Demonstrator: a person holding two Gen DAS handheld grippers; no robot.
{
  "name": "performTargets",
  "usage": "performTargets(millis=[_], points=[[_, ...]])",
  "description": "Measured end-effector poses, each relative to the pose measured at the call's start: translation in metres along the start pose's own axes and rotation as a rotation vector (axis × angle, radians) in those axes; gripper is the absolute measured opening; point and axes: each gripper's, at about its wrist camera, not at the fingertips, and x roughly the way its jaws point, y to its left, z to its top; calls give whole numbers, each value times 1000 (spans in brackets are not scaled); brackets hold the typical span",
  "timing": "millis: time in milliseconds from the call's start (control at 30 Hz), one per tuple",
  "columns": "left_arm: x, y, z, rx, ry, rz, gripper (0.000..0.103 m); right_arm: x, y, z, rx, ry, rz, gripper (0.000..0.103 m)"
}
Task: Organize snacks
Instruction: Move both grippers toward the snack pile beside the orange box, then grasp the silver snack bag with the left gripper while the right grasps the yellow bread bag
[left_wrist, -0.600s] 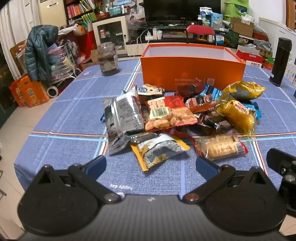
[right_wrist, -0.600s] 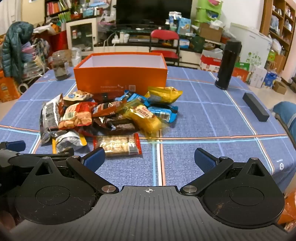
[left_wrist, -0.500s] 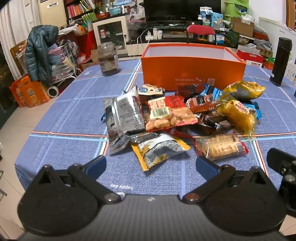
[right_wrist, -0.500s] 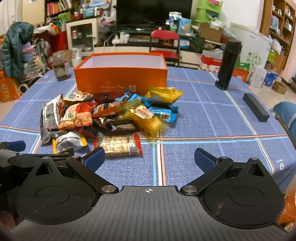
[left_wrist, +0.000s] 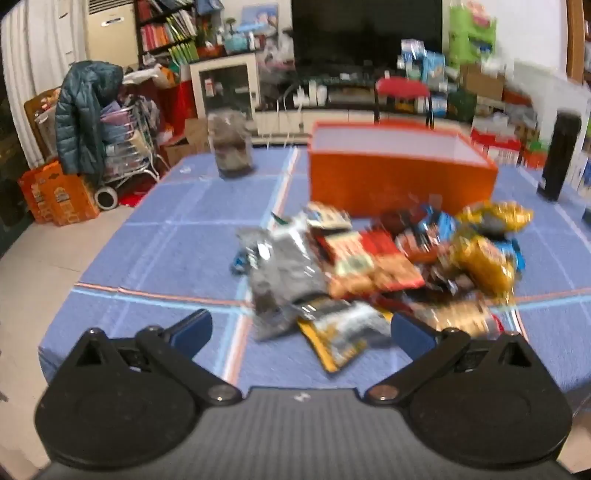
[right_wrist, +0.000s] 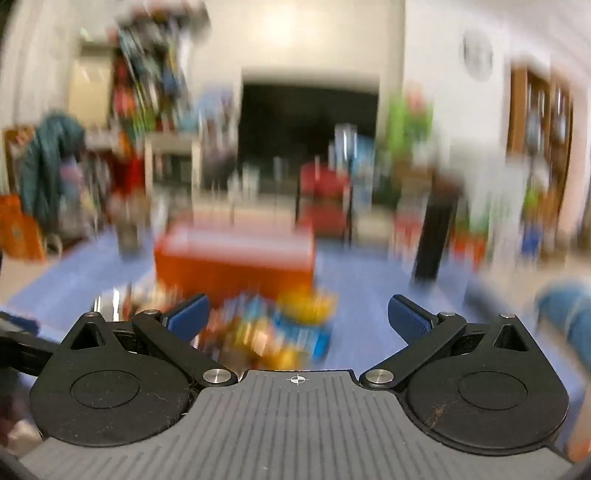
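A pile of snack packets (left_wrist: 384, 266) lies on the blue tablecloth in front of an open orange box (left_wrist: 399, 177). A silver packet (left_wrist: 280, 273) and a yellow-edged packet (left_wrist: 343, 332) lie nearest. My left gripper (left_wrist: 301, 332) is open and empty, just short of the pile's near edge. My right gripper (right_wrist: 298, 317) is open and empty. Its view is heavily blurred, with the pile (right_wrist: 266, 328) low between its fingers and the orange box (right_wrist: 232, 262) beyond.
A glass jar (left_wrist: 231, 146) stands at the table's far left. A black flask (left_wrist: 557, 155) stands at the far right; it also shows in the right wrist view (right_wrist: 432, 243). The table's near edge (left_wrist: 147, 369) lies below the left gripper. Cluttered room furniture lies beyond.
Both views have gone blurred with motion. The right gripper has tilted upward, so the pile sits lower in its view. The left view has shifted, with the pile moved right. Both grippers stay open.
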Motion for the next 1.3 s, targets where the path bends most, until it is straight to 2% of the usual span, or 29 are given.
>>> performTargets(millis=[67, 100, 133, 233, 400, 533, 667, 767, 900, 1067, 1200, 1300], points=[[1, 20, 4, -29, -14, -12, 103, -10, -8, -13, -56, -136, 10, 96], [3, 26, 7, -27, -12, -10, 103, -10, -12, -20, -78, -180, 45, 96], [6, 31, 10, -19, -12, -10, 103, -6, -14, -21, -98, -167, 77, 96], [14, 40, 16, 6, 0, -22, 103, 17, -12, -24, -129, -37, 153, 96], [32, 45, 22, 13, 20, -53, 103, 53, -8, -31, -185, 24, 279, 95], [53, 41, 25, 14, 47, -23, 103, 75, 11, -35, -247, 26, 293, 95], [73, 35, 27, -24, 82, 44, 103, 85, 23, -32, -269, 3, 301, 96], [81, 35, 31, -61, 108, 43, 103, 99, 32, -34, -255, 5, 314, 96], [83, 36, 38, -107, 88, 79, 103, 107, 42, -35, -239, -9, 333, 96], [88, 34, 39, -108, 109, 132, 103, 101, 45, -44, -229, -96, 326, 96], [92, 36, 36, -106, 130, 139, 103, 124, 50, -46, -177, 11, 342, 96], [94, 40, 35, -118, 142, 138, 103, 137, 51, -42, -158, 66, 311, 96]])
